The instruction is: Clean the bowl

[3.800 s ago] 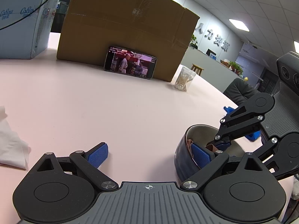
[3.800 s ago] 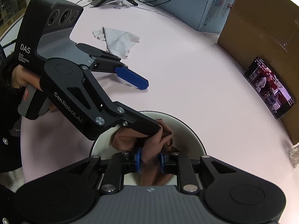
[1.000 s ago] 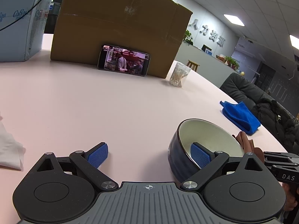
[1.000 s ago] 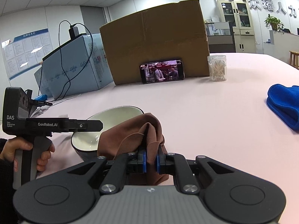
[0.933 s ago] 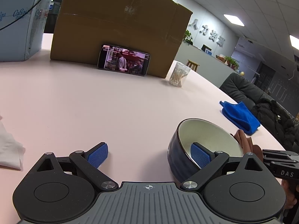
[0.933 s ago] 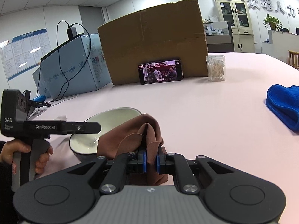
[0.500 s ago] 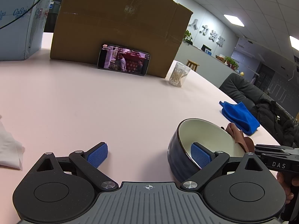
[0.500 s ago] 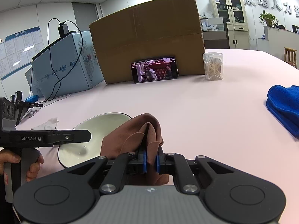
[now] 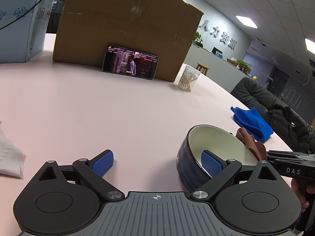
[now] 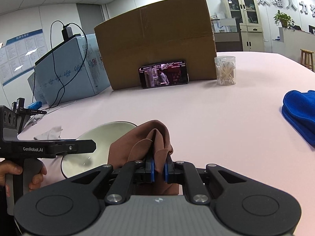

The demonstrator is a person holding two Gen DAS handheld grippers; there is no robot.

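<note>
The bowl (image 9: 212, 143), dark blue outside and cream inside, stands on the pink table (image 9: 98, 108). My left gripper (image 9: 157, 160) is open wide. Its right pad (image 9: 211, 165) reaches inside the bowl, while the left pad (image 9: 102, 163) hovers over bare table. My right gripper (image 10: 158, 167) is shut on a bunched brown cloth (image 10: 137, 143), which sits at the right rim of the bowl (image 10: 102, 137). From the left wrist view the brown cloth (image 9: 250, 139) peeks over that rim; whether it touches I cannot tell. A hand (image 10: 37, 175) grips the left tool's handle.
At the back stands a cardboard box (image 9: 126, 25) with a lit phone (image 9: 130, 64) leaning on it, and a jar of cotton swabs (image 9: 188, 78) beside it. A blue cloth (image 9: 254, 122) lies right of the bowl. White tissue (image 9: 7, 153) lies at the left.
The brown cloth, earlier inside the bowl, is now outside at its right rim. In the last second the right gripper shifted a little. The left gripper stayed put and open.
</note>
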